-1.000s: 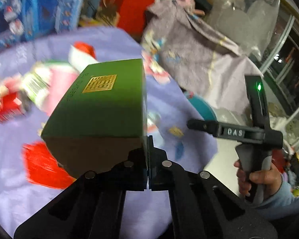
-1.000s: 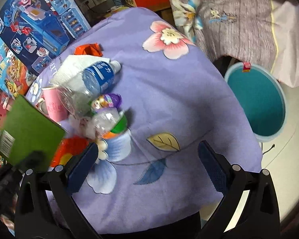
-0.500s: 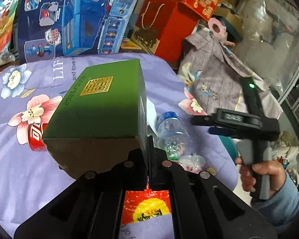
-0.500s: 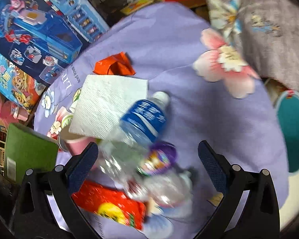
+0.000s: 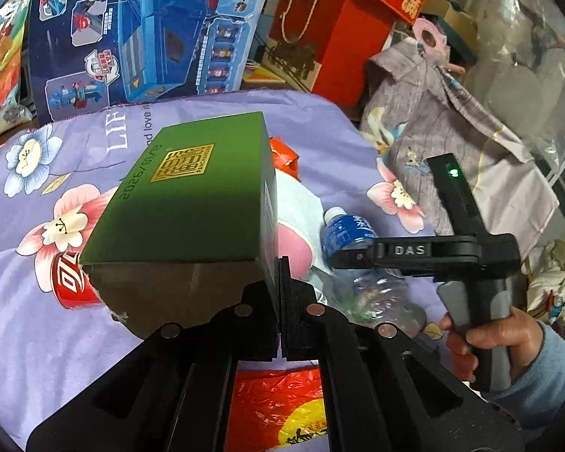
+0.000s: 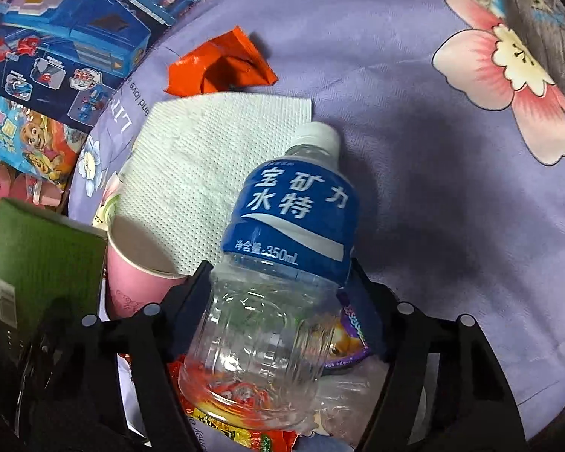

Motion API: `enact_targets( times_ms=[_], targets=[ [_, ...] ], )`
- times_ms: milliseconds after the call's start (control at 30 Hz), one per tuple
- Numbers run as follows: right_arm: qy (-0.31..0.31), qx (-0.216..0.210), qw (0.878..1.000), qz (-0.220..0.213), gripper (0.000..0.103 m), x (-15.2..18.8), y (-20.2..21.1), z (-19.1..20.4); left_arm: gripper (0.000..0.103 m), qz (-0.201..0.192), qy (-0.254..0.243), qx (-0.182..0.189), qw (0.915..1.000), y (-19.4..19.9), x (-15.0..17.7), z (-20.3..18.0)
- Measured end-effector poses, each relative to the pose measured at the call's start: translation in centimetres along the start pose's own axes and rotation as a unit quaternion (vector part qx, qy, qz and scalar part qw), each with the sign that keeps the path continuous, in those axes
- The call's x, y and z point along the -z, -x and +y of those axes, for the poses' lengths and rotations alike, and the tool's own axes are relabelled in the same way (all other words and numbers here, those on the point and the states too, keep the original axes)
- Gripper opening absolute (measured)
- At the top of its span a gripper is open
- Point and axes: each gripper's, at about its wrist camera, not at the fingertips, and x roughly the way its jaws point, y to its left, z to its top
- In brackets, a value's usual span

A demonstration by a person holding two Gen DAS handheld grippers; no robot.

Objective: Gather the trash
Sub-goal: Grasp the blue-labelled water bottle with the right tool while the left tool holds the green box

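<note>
On the left, the left gripper (image 5: 280, 282) has kept its fingers pinched on the edge of the green box (image 5: 192, 203), carried above the bench (image 5: 26, 339) over the red can (image 5: 69, 282). The change is on the right: a second ago the right gripper (image 6: 278, 293) hung wide over bare cloth near the teal bin; now it has swung back and its spread fingers straddle the lying water bottle (image 6: 282, 248), not yet squeezing. That looks like the next piece of trash lined up for a grab.
</note>
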Motion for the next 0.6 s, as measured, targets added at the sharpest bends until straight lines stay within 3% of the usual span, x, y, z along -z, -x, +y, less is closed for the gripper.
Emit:
enact_targets(
  times_ms=[200, 433, 600],
  targets=[
    [0.012, -0.008, 0.999, -0.031, 0.066, 0.4, 2.7, 0.4, 0.001, -0.004, -0.011, -0.018, 0.9998, 0.5, 0.1, -1.2],
    [0.012, -0.042, 0.996, -0.082, 0.066, 1.4, 8.4, -1.1, 0.001, -0.038, -0.035, -0.024, 0.9984, 3.2, -0.8, -4.2],
    [-0.013, -0.055, 0.991, -0.121, 0.066, 2.7, 12.9, -5.0, 0.001, -0.031, -0.07, 0.01, 0.997, 3.3, -1.3, -8.6]
  ],
)
